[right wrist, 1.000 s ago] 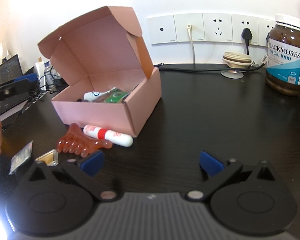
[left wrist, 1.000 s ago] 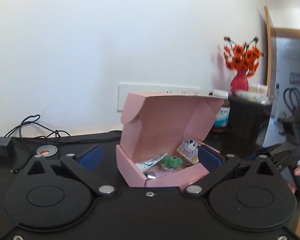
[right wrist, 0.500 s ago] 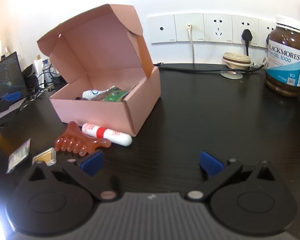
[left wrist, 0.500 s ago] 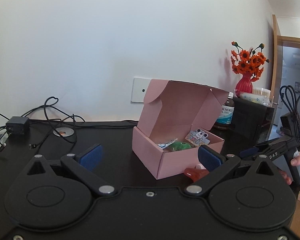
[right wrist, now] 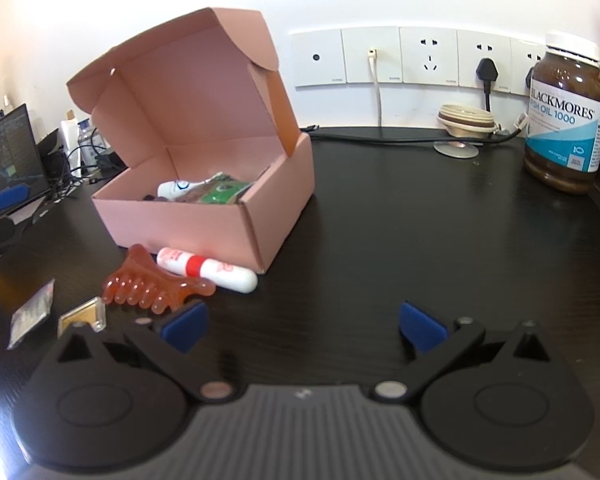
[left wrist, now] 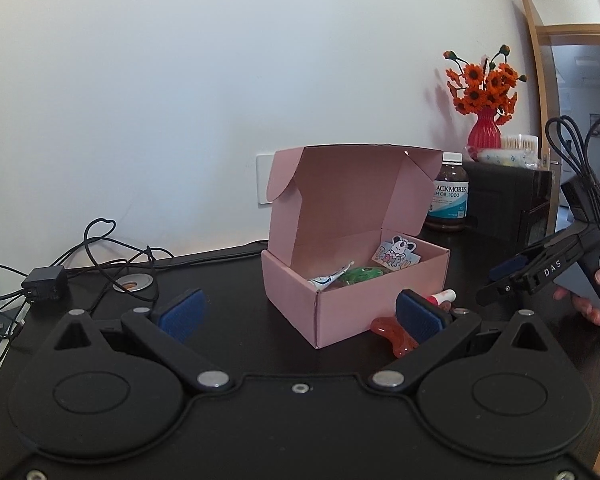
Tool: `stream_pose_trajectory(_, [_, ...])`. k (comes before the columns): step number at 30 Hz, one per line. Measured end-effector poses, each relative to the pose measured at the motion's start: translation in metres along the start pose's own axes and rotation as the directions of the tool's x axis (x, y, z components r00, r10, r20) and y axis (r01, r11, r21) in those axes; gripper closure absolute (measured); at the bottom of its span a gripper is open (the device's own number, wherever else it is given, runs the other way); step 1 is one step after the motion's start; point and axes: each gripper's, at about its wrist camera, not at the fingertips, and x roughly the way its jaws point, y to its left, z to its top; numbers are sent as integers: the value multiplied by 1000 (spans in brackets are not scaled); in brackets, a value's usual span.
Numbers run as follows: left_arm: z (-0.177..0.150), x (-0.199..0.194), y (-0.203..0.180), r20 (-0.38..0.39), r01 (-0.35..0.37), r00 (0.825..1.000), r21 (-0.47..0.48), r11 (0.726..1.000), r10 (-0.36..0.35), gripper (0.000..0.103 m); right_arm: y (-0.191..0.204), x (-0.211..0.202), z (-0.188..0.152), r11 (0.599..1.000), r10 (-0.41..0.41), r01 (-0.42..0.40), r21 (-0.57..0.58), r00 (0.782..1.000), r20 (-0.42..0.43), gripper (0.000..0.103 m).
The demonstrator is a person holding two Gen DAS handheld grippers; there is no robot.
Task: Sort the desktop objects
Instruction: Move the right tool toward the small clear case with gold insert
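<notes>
An open pink cardboard box (right wrist: 204,204) stands on the black desk (right wrist: 400,232) with its lid tipped up, holding a small white tube (right wrist: 176,189), a green packet (right wrist: 224,193) and a cartoon-printed card (left wrist: 396,256). Just in front of it lie a white-and-red tube (right wrist: 208,270) touching its front wall, a translucent orange comb (right wrist: 152,290), a small gold-faced clear case (right wrist: 82,316) and a flat silver sachet (right wrist: 30,314). The right gripper (right wrist: 302,326) hovers near the comb and the left gripper (left wrist: 300,312) faces the box, both with jaws spread wide and empty; a brown fish-oil bottle (right wrist: 566,114) stands well apart by the wall sockets (right wrist: 428,58).
</notes>
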Motion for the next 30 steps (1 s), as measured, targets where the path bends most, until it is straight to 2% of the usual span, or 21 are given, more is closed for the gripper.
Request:
stream_pose_trajectory(11, [-1,-2,2,8,27,1000,-2,1000,-27,0,4,1,0,999,-21,21,-30,1000,-11,1])
stream_pose_trajectory(19, [-1,-1,1,-1,21,1000,7,1000,-21,0,17,5,0,990,-74,68,-124,996,-42,1])
stream_pose_trajectory(25, [0,1,4,-11,22,1000,-18,1000,-22,0,20,3,-2,987,-72,66,-146,997,-34,1])
stream_pose_trajectory(30, [0,3,7,-20,23,1000,-32,999,-24,0,24,-9,-4,980,-74,75,-182,997,11,1])
